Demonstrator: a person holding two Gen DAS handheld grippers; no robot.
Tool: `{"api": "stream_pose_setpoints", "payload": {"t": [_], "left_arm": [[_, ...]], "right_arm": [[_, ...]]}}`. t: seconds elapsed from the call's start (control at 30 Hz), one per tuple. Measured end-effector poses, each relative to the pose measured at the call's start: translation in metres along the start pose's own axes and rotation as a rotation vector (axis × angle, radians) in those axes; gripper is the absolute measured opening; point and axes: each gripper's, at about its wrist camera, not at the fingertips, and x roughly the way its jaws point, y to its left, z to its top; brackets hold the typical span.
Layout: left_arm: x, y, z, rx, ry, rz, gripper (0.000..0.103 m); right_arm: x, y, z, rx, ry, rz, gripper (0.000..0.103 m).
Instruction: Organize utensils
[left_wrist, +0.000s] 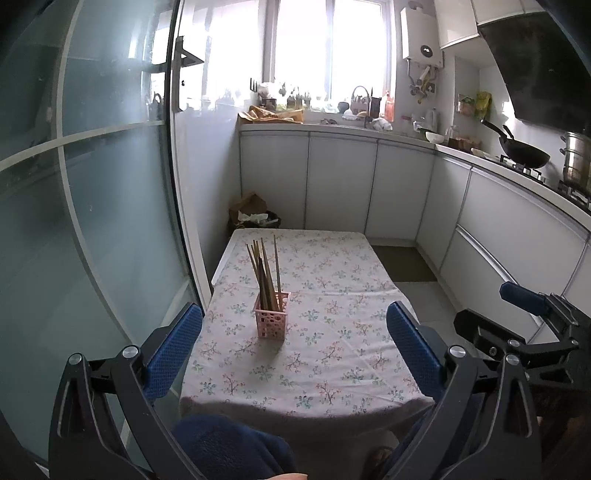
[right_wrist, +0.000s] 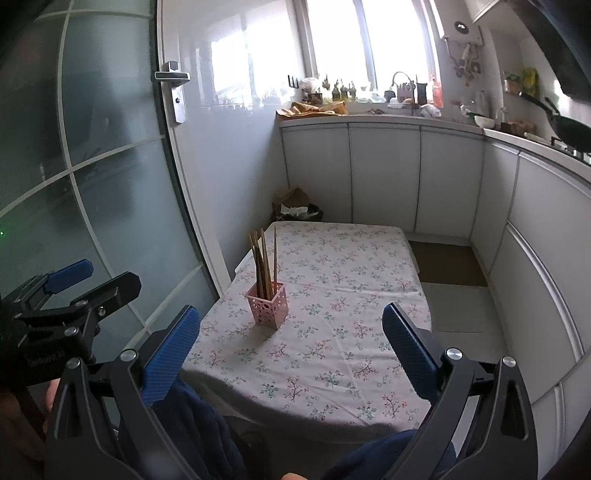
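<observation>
A pink perforated holder (left_wrist: 272, 315) stands upright on the surface (left_wrist: 332, 295), left of its middle, on a floral cloth, with a bundle of wooden chopsticks (left_wrist: 264, 273) leaning loosely out of its top; how many sticks there are is hard to count, since they overlap. The left tongs (left_wrist: 294, 323) hang above the near edge of the surface, spread wide with nothing between the blue pads, the holder framed between them but well apart from both. The right tongs (right_wrist: 291, 326) are likewise spread and empty, held near the front edge; in the left wrist view only one blue pad and part of the black frame show at the right border. The near edge of the surface is partly hidden by dark blue fabric (left_wrist: 229, 446). The far window is blown out white, and the clutter on the kitchen worktop (left_wrist: 332, 127) beneath it is too small to name.
</observation>
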Motion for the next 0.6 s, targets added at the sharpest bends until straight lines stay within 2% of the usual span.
{"api": "stream_pose_setpoints", "payload": {"t": [0.6], "left_arm": [[0.0016, -0.004, 0.0014, 0.008, 0.005, 0.001, 0.096]], "right_arm": [[-0.0007, -0.006, 0.0006, 0.011, -0.004, 0.001, 0.096]]}}
